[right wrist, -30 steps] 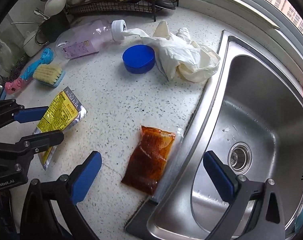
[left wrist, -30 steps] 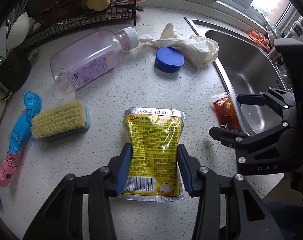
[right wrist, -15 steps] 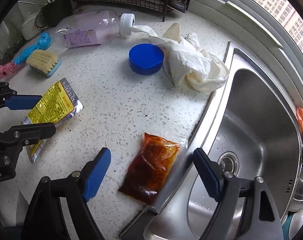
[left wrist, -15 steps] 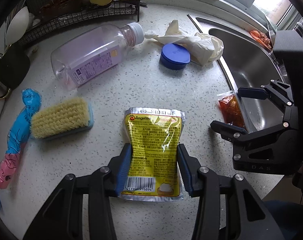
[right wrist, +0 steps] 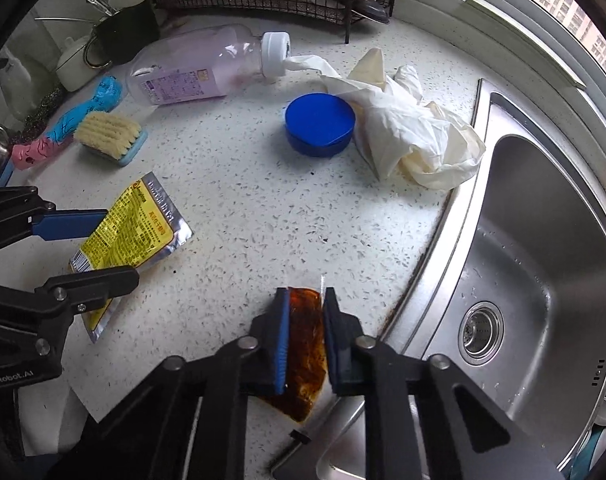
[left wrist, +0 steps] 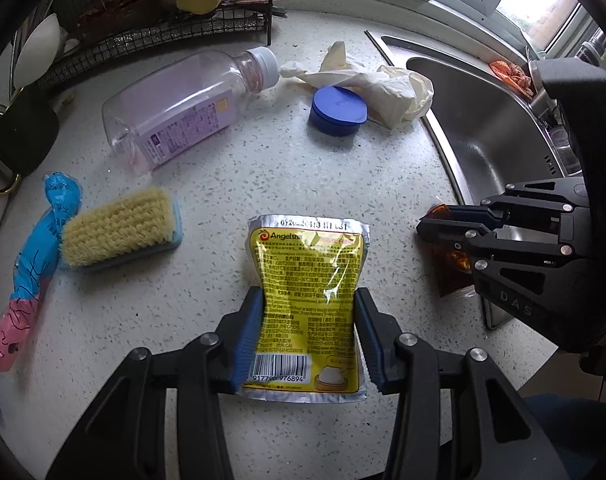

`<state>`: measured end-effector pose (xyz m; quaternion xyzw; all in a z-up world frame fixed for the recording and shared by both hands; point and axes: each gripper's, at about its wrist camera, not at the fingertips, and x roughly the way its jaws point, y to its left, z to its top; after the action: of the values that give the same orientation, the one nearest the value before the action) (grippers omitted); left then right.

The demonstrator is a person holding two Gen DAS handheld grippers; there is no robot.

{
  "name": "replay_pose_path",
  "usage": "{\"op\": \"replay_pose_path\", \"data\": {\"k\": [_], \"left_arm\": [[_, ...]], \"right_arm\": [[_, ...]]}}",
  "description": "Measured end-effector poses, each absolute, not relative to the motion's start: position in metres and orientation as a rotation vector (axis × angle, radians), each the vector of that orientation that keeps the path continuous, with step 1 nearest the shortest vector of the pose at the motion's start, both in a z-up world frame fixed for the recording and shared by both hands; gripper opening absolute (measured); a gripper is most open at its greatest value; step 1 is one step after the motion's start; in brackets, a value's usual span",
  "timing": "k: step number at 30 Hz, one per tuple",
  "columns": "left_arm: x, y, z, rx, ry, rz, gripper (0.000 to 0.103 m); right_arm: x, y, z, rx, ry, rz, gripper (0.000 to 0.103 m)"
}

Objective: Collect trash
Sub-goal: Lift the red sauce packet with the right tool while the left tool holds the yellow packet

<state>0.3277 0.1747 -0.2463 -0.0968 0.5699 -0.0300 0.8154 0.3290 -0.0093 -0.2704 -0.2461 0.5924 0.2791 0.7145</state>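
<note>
On the speckled desk point(right wrist: 243, 208) the bulkiest piece of rubbish is the plastic bottle point(left wrist: 183, 108), lying on its side near the wire rack point(left wrist: 163, 28); it looks near empty, so light, stiff and smooth-walled — likely to roll or squirt out of a pinch, and best taken across the flat body or at the neck below the cap; next, the crumpled cream glove point(right wrist: 407, 136) beside the sink point(right wrist: 543, 280) is limp and light, safe to pinch at any fold though it will dangle; the blue lid point(right wrist: 319, 124) touching it is rigid and shallow, best gripped across its rim; the yellow foil packet point(left wrist: 307, 300) lies flat, and the left tool point(left wrist: 309, 336) is clamped on its lower half, pads pressing both side edges so the foil bows — slick and thin, so a hold near the middle seems wiser than at a corner; smallest, the brown sauce sachet point(right wrist: 305, 344) sits at the desk's edge just beside the sink rim, and the right tool point(right wrist: 306, 338) has just been closing and now pinches it between its pads; soft, liquid-filled and slippery, it could burst or slide if squeezed hard, so a gentle grip looks safest.
</note>
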Motion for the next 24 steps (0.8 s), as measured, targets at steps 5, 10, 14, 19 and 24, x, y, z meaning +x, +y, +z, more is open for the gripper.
{"op": "replay_pose_path", "data": {"k": [5,10,14,19,24], "left_arm": [[0.316,0.168,-0.238,-0.208,1.195,-0.068,0.043],[0.302,0.154,-0.226,-0.196,1.176,-0.085,0.043],[0.288,0.138,-0.214,-0.188,1.157,-0.103,0.043],[0.274,0.110,-0.198,-0.168,1.128,-0.121,0.043],[0.256,0.077,-0.187,-0.156,1.110,-0.139,0.043]], "right_arm": [[0.316,-0.018,-0.259,-0.500,1.300,0.625,0.007],[0.314,-0.045,-0.245,-0.454,1.282,0.609,0.007],[0.306,-0.063,-0.226,-0.427,1.258,0.591,0.007],[0.294,-0.090,-0.213,-0.408,1.228,0.575,0.007],[0.271,-0.126,-0.197,-0.378,1.197,0.566,0.007]]}}
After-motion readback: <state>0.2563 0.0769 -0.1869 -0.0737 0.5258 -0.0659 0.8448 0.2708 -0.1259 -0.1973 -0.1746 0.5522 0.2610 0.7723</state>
